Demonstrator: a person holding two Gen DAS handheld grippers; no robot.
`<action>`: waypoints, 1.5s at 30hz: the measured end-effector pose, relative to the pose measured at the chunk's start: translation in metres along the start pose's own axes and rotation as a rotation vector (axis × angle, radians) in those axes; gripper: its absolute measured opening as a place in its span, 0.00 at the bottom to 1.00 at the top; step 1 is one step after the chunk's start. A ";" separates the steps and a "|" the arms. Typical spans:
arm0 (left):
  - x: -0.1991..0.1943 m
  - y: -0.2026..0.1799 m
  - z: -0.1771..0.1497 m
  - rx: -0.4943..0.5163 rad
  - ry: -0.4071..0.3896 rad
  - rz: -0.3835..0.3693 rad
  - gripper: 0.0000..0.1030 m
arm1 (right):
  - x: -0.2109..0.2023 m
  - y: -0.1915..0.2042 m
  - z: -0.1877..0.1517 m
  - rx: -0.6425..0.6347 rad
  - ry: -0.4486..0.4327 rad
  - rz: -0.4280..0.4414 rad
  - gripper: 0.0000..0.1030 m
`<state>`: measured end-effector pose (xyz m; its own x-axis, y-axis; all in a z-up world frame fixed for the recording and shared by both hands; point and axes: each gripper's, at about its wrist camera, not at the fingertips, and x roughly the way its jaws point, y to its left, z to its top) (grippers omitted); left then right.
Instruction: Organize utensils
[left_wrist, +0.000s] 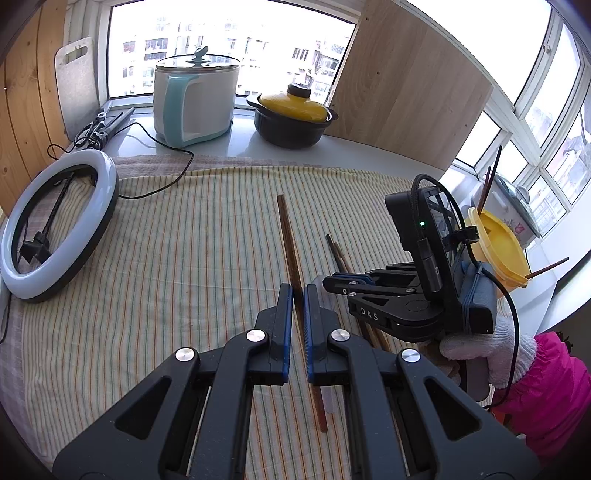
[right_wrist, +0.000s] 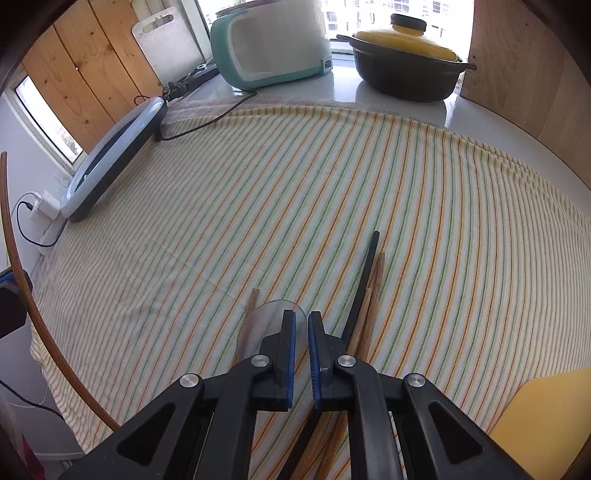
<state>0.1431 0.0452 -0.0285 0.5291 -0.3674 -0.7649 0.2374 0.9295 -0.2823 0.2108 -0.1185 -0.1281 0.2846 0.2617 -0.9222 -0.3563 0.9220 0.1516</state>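
Two claws are busy: left claw (left_wrist: 298, 295) pinches a brown chopstick (left_wrist: 287, 229) pointing far; right claw (right_wrist: 301, 325), pressed together, is nearer the clear spoon (right_wrist: 258, 326).

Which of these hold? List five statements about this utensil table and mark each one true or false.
1. The left claw is shut on a brown chopstick. True.
2. The dark pot has a red lid. False: its lid is yellow.
3. A ring light lies at the striped cloth's left edge. True.
4. The yellow container is empty. False: chopsticks stand in it.
5. A black chopstick lies on the cloth. True.
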 end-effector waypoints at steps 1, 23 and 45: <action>0.000 0.001 0.000 0.000 0.000 0.000 0.03 | -0.001 0.000 -0.001 0.003 0.000 0.013 0.05; -0.001 0.009 -0.004 -0.017 0.000 0.014 0.04 | 0.000 0.006 -0.010 0.079 -0.057 0.138 0.01; -0.008 0.022 -0.009 -0.052 -0.010 0.010 0.04 | 0.001 0.055 -0.007 -0.011 -0.012 0.153 0.00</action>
<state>0.1369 0.0690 -0.0342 0.5393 -0.3577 -0.7624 0.1892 0.9336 -0.3042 0.1856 -0.0695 -0.1235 0.2364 0.4023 -0.8844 -0.4063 0.8678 0.2861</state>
